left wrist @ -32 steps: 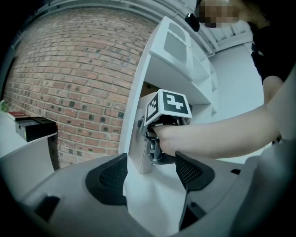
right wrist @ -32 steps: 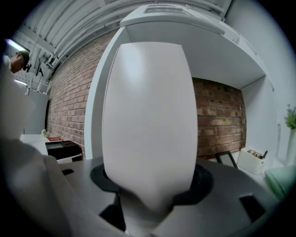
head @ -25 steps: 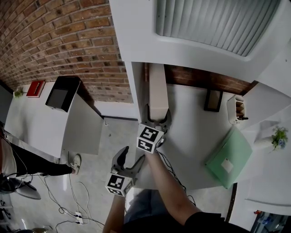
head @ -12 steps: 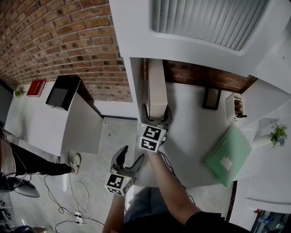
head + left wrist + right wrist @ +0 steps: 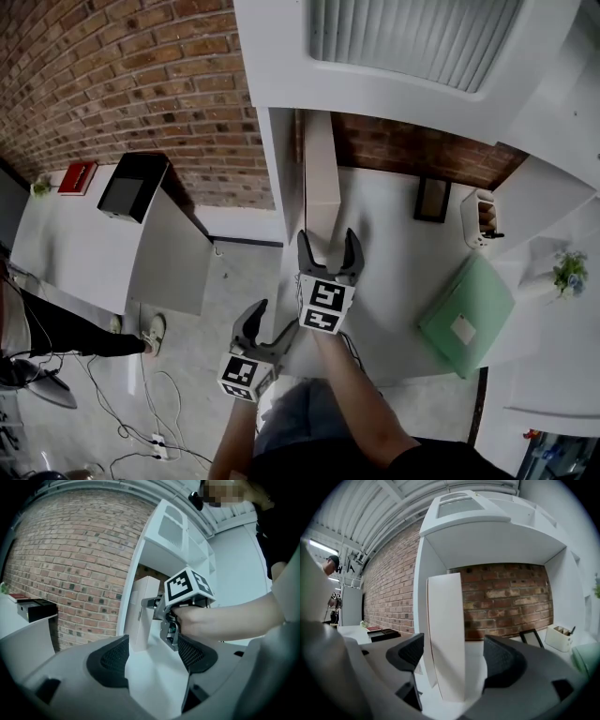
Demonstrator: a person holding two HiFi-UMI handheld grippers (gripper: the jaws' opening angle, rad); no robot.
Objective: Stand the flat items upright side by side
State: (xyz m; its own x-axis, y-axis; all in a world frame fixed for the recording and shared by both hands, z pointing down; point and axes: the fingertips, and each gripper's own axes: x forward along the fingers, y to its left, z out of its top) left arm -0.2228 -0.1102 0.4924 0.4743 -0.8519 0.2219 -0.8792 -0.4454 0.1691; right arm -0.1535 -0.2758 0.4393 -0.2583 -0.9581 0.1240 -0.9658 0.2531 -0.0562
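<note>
Head view: right gripper (image 5: 329,246) has drawn back, jaws opening round the white folder's (image 5: 321,178) near edge without touching it. The folder stands upright against the white desk's (image 5: 403,272) left panel. Left gripper (image 5: 277,316) is spread and empty. Brick wall (image 5: 122,84) behind.

Grey left gripper (image 5: 272,321) and right gripper (image 5: 328,246) bear black-and-white marker cubes (image 5: 326,306).

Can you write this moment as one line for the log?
right claw: opening, white folder between, untouched | white folder: upright | left claw: open, empty | green folder: lying flat
</note>
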